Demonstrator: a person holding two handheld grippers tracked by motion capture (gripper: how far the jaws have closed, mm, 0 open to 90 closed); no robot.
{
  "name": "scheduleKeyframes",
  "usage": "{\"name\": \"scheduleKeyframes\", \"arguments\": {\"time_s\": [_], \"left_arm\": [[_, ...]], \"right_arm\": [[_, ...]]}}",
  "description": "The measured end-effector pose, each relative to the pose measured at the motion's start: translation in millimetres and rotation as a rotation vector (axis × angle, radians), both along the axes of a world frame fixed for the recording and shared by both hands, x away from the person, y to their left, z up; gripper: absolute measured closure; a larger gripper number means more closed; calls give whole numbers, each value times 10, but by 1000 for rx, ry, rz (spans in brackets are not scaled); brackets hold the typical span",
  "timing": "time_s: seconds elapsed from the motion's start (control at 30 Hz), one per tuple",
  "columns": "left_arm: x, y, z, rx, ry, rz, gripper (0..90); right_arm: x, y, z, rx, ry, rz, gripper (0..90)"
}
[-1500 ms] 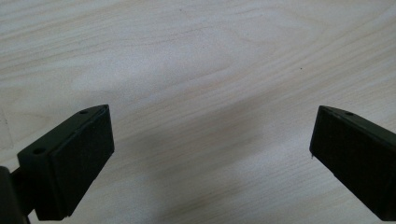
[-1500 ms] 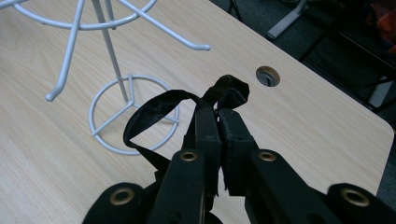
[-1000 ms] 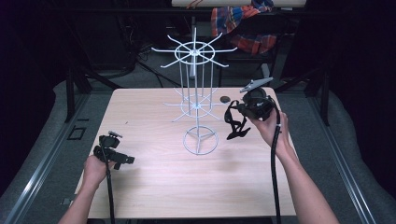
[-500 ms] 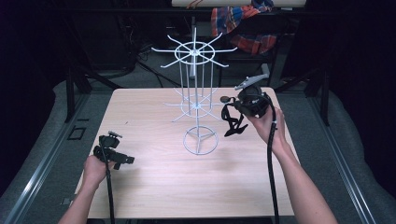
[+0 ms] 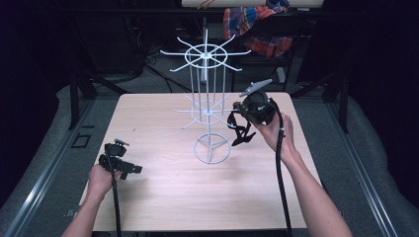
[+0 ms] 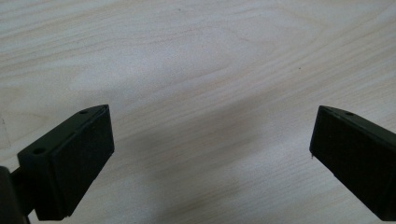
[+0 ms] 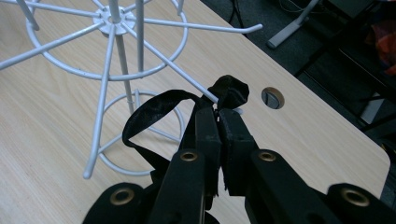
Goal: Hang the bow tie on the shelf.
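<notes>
Black fabric strap (image 7: 159, 109), pinched between the pressed-together jaws of the right gripper (image 7: 218, 122), is hanging beside a white wire display rack (image 5: 210, 106) at the middle of a light wooden table (image 5: 163, 197). Nearest the person, the left gripper (image 5: 117, 160) is resting low over the table's near left corner, its jaws standing wide apart over bare wood in the left gripper view, holding nothing. Farther in, on the right, the right gripper (image 5: 242, 129) is being held above the table just beside the rack's lower tier, with the strap (image 5: 239, 129) drooping from it in loose loops. In the right gripper view, a folded bunch of the strap is sticking up past the jaw tips, right against the end of one lower-tier hook (image 7: 187, 79); whether the loop is already over that hook cannot be told. The strap appears light, soft and limp, likely to sag and twist wherever it is unsupported, so a grip close to the loop looks best for keeping an opening to thread onto a hook. The rack looks thin and light on its ring base (image 5: 212, 148) and may tip or spin if pushed. Beyond the table, a plaid cloth (image 5: 262, 24) is draped in the dark background.
</notes>
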State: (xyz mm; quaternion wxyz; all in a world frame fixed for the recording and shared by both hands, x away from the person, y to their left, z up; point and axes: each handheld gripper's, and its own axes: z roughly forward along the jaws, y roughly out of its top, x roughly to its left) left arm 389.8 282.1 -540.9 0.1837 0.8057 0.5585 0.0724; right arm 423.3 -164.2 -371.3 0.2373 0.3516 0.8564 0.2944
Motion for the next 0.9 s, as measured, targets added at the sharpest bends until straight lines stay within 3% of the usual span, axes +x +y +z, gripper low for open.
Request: {"name": "scheduleKeyframes", "arguments": {"time_s": [0.33, 0.9], "left_arm": [[-4, 0, -8, -2, -3, 4, 0], [0, -1, -11, 3, 2, 1, 0]], "right_arm": [[39, 140, -71, 33, 9, 25, 873], [93, 168, -277, 58, 41, 34, 871]]}}
